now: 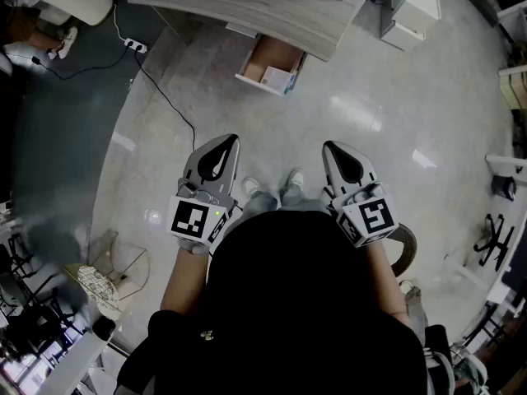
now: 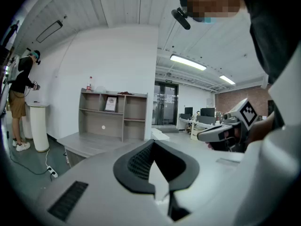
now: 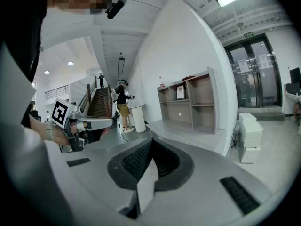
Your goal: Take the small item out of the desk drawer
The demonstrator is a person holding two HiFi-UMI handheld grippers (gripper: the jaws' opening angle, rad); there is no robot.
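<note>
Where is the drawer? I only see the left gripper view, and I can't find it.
Observer: The head view shows it. The drawer is pulled open under the desk, ahead of you.
Operator: Is something in it?
Observer: Yes, a small white and blue box lies near the drawer's front, on the right side.
Operator: Is my right claw open?
Observer: No. The right gripper view shows the right claw shut, with nothing in it.

Drawer (image 1: 270,56) open at desk (image 1: 247,6) front; small item (image 1: 277,78), perhaps box, in drawer's right end
</note>
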